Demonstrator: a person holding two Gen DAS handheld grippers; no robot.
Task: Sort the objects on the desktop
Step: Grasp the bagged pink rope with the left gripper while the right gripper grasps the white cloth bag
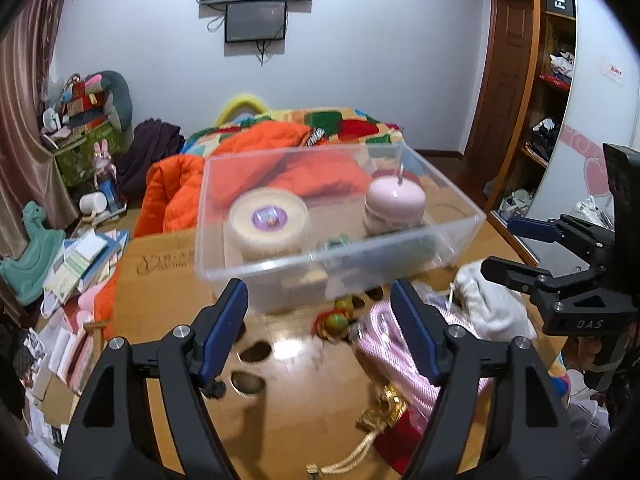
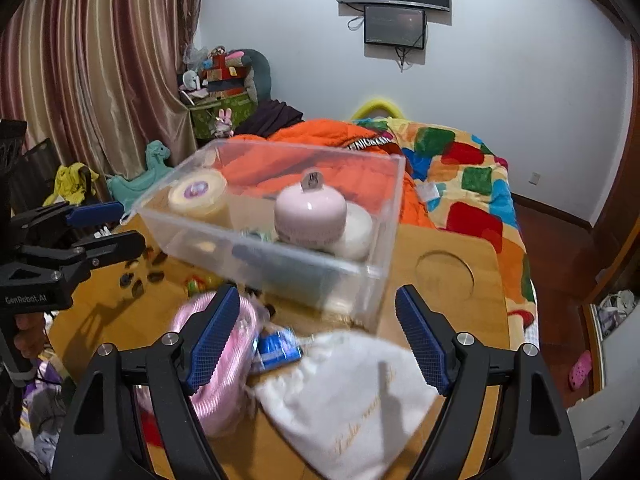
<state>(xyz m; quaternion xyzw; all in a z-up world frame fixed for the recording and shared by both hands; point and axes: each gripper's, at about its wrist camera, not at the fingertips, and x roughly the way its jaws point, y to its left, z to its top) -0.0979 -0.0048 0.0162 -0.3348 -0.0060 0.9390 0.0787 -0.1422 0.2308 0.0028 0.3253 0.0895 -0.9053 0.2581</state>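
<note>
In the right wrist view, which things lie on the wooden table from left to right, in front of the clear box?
Pink coiled cord → blue packet → white cloth pouch. Each one partly overlaps the next.

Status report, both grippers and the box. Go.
Left gripper open, empty. Right gripper open, empty. Clear box on table, jars inside. Pink coil and white pouch loose in front.
</note>
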